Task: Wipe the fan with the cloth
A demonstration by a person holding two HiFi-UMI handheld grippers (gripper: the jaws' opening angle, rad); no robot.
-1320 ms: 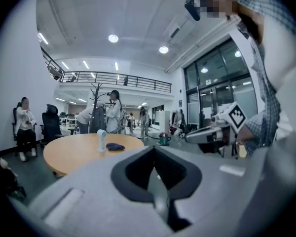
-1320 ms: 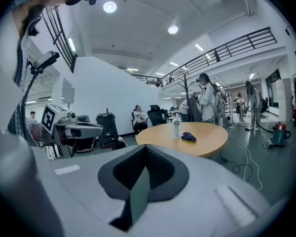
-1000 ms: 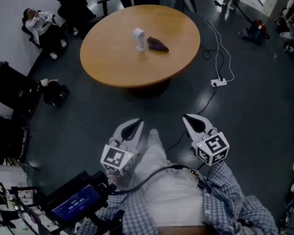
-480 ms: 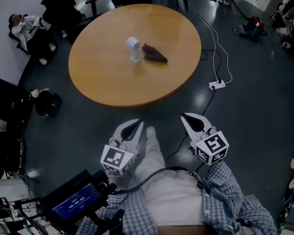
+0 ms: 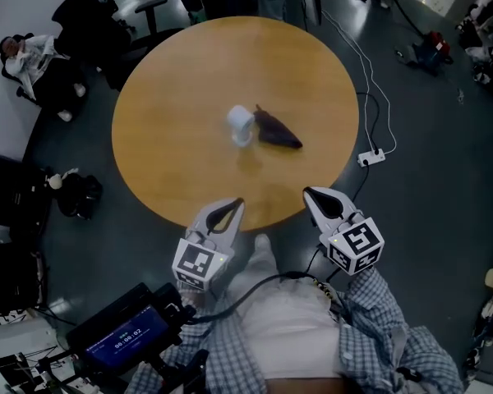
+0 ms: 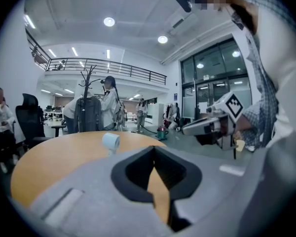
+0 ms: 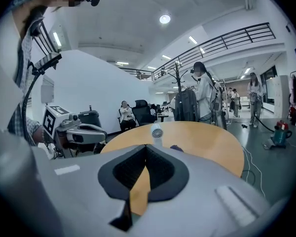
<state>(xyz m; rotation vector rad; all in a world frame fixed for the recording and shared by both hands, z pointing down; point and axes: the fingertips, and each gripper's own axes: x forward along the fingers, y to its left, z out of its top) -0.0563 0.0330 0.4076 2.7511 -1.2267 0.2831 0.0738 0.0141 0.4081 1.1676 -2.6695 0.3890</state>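
Fan time, Sam! What are the tongs doing?

Both are pinching shut on nothing, Mia. The left gripper (image 5: 232,208) and the right gripper (image 5: 316,197) are hanging side by side at the near edge of the round table (image 5: 164,171). They are pointing at its middle.

Where is the fan sitting?

The fan (image 5: 241,124) is standing near the middle of the table, well ahead of both tongs. The cloth (image 5: 278,130) is lying just beside it, on the right. I am not seeing if they are touching.

So which step are we doing?

I am thinking it is the very start. Nothing is being wiped yet. Next, one of the tongs is going to need to open up, reach across and pinch the cloth. The right one is sitting on the cloth's side.

Is anything getting in the way?

Not on top. The wood around the fan is lying bare, so there is lots of room to reach. The near rim is coming first, so the tongs are needing to go over it, not into it. On the floor, a white cable with a plug strip (image 5: 373,157) is trailing at the right. Dark chairs (image 5: 90,15) are standing at the far left.
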